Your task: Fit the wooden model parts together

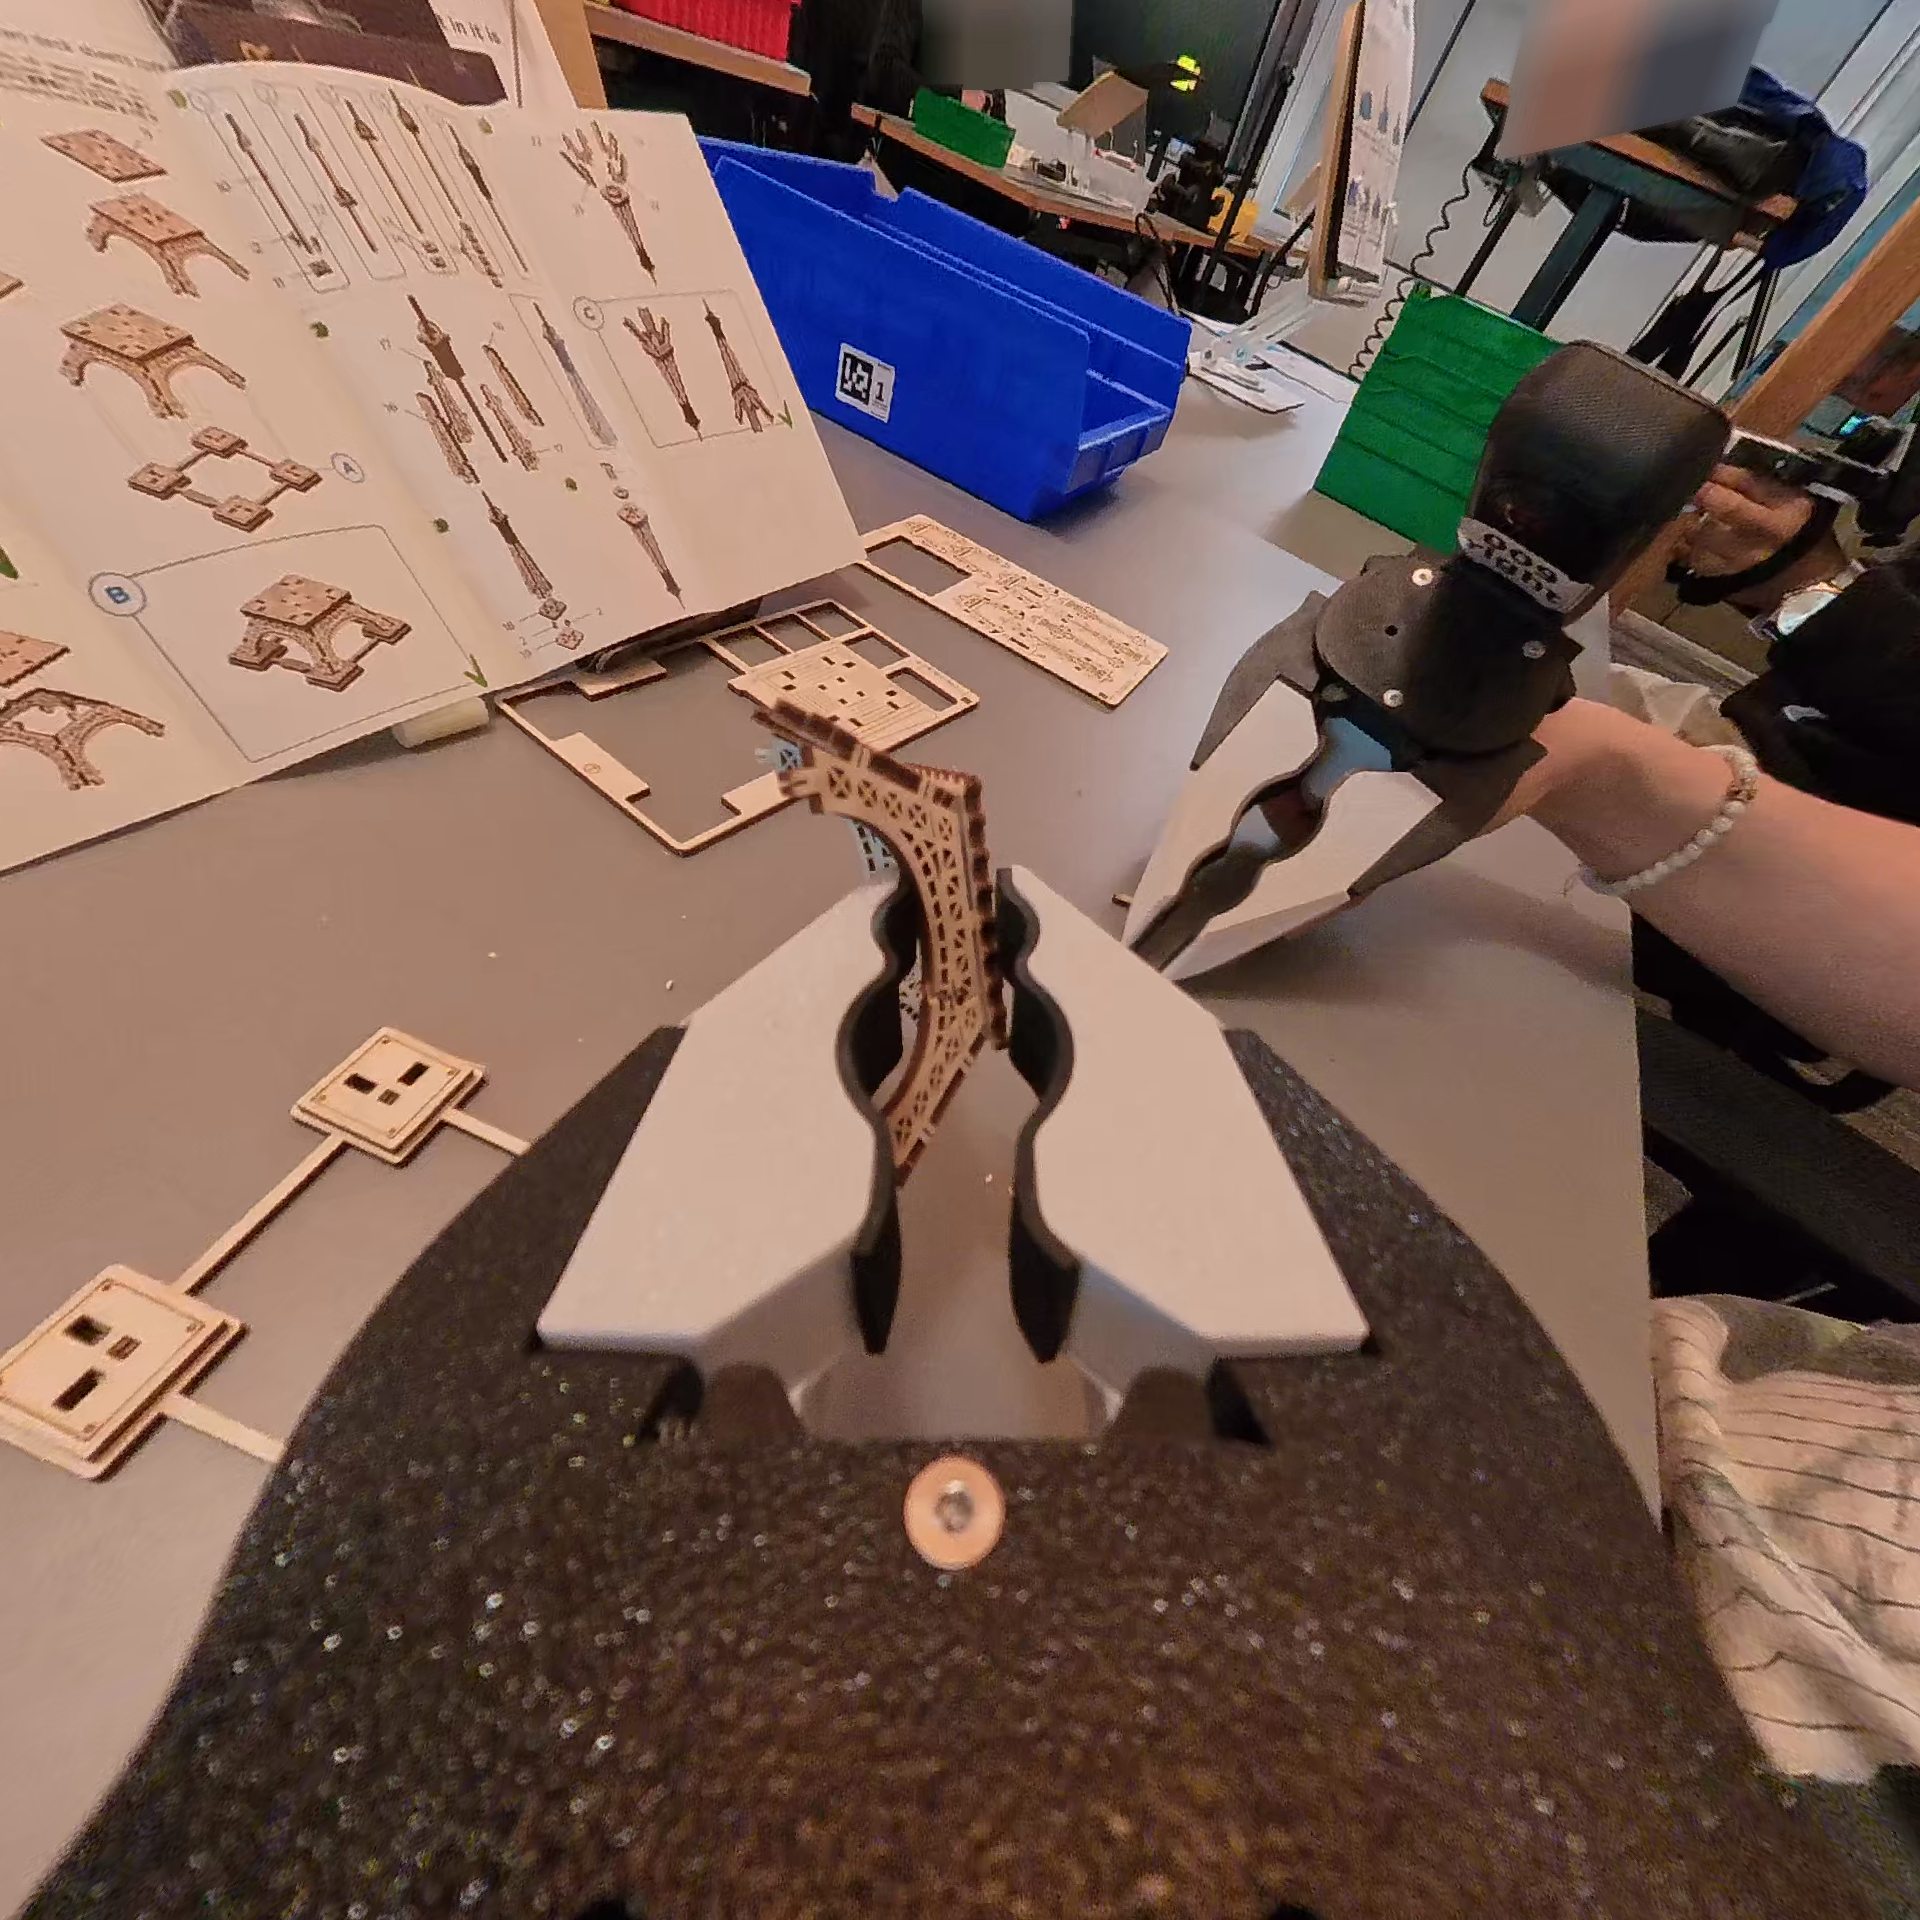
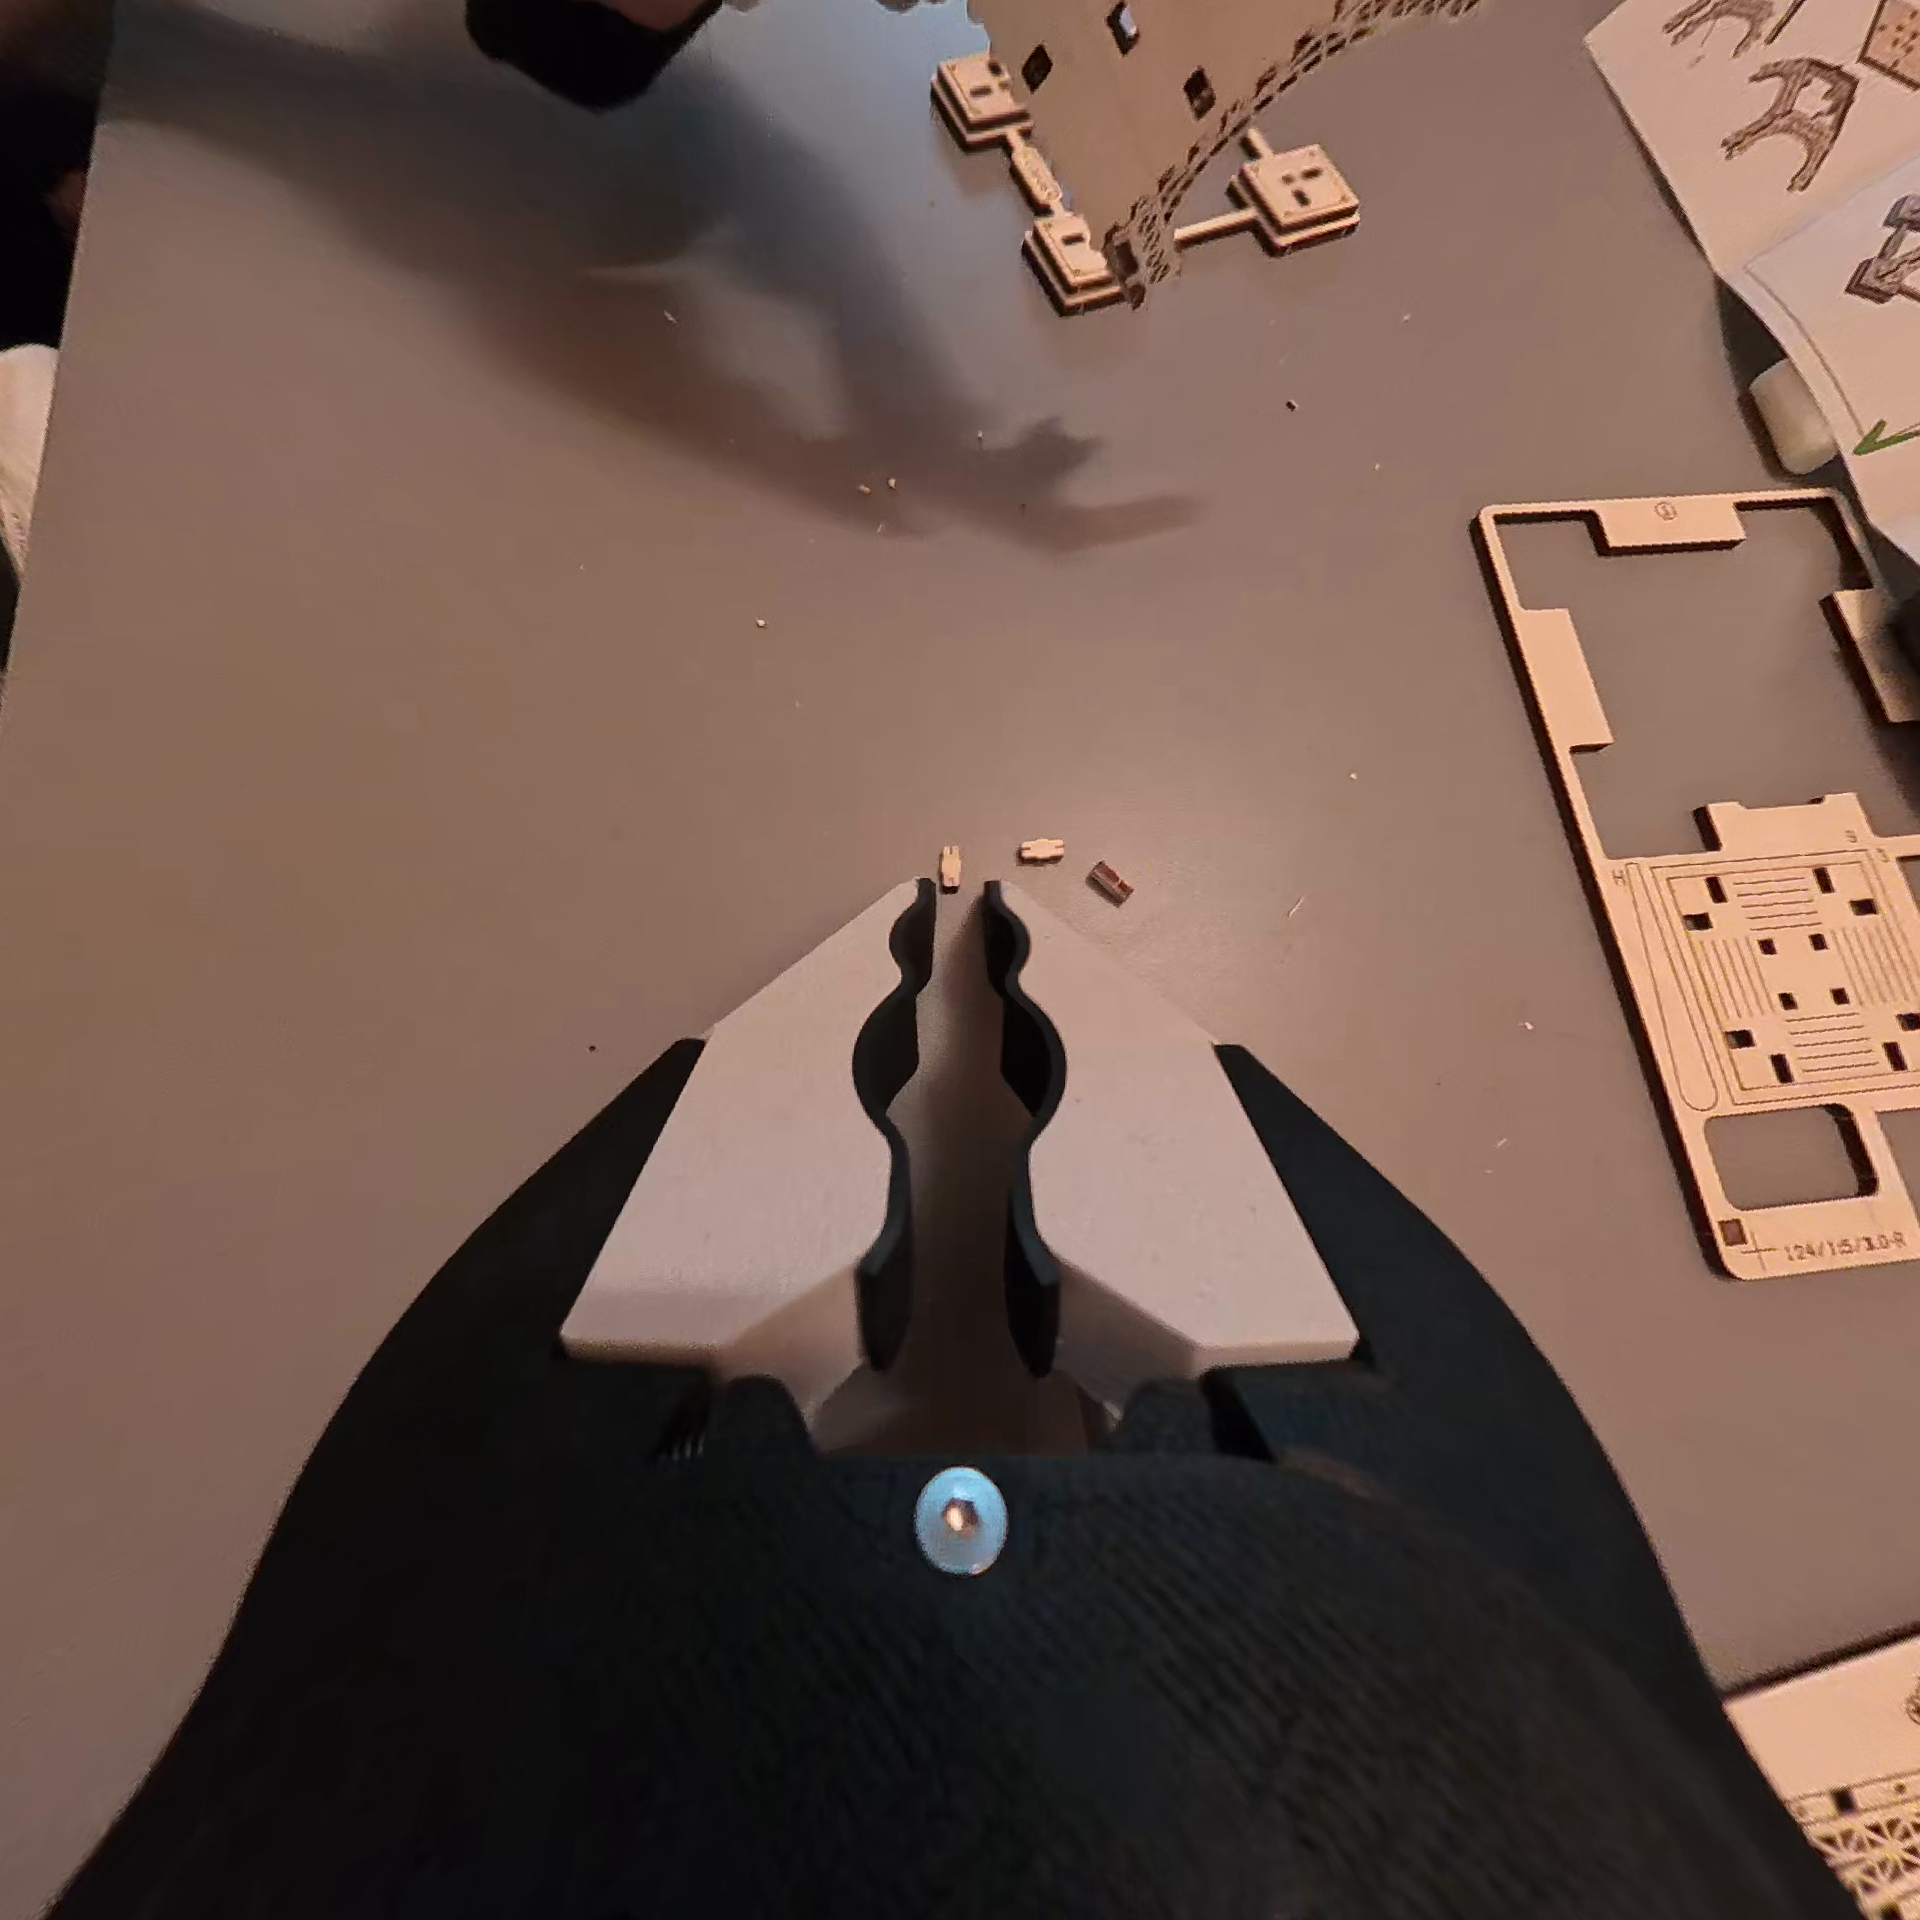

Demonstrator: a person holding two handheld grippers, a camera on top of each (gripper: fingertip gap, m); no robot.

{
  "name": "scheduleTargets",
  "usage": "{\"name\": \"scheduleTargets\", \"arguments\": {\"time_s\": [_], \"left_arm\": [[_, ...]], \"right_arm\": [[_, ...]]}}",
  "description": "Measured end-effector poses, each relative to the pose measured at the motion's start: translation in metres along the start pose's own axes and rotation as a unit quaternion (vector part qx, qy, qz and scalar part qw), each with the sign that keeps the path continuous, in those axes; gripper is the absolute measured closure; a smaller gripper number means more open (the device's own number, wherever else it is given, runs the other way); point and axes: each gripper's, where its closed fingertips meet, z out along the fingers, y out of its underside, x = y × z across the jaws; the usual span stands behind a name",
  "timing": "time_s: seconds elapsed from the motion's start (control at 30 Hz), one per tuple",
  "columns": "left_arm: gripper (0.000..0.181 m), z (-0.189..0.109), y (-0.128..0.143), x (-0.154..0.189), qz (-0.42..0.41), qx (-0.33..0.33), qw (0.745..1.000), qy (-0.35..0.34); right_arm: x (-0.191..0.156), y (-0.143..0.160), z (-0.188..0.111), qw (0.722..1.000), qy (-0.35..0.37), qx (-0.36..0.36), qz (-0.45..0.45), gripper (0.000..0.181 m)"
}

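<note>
My left gripper [image 1: 951, 894] is shut on a curved wooden lattice arch [image 1: 935, 821] and holds it upright above the grey table. In the right wrist view the arch assembly [image 2: 1195, 135] hangs over the wooden base frame [image 2: 1070, 255] with square corner pads, which also shows in the left wrist view [image 1: 384, 1107]. My right gripper [image 2: 958, 894] is narrowly open and empty, its tips low over the table just short of a tiny wooden peg [image 2: 950, 868]. Two more small pieces [image 2: 1041, 851] [image 2: 1110, 881] lie just to its right. The right gripper also shows in the left wrist view [image 1: 1164, 951].
A propped instruction sheet [image 1: 364, 416] stands at the left. A blue bin [image 1: 956, 343] and a green bin [image 1: 1423, 416] stand behind. Punched-out wooden part sheets [image 1: 727, 717] [image 2: 1714, 883] lie flat. A person's forearm [image 1: 1714, 831] reaches in from the right. The grippers' ends are close to 12 centimeters from one another.
</note>
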Motion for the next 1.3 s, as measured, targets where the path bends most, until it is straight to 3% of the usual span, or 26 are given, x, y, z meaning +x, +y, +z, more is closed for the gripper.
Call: {"name": "scheduleTargets", "arguments": {"time_s": [0.83, 1.07, 1.3], "left_arm": [[0.17, 0.007, 0.005, 0.011, 0.005, -0.011, 1.0, 0.014], [0.17, 0.008, 0.007, 0.009, 0.004, -0.014, 1.0, 0.012], [0.17, 0.007, 0.005, 0.01, 0.005, -0.012, 1.0, 0.015]], "right_arm": [[-0.003, -0.001, 0.002, 0.999, 0.009, 0.005, -0.041, 0.181], [-0.002, -0.002, 0.001, 0.992, 0.071, -0.002, -0.106, 0.181], [-0.002, 0.0, -0.002, 0.993, 0.006, -0.006, -0.117, 0.176]]}}
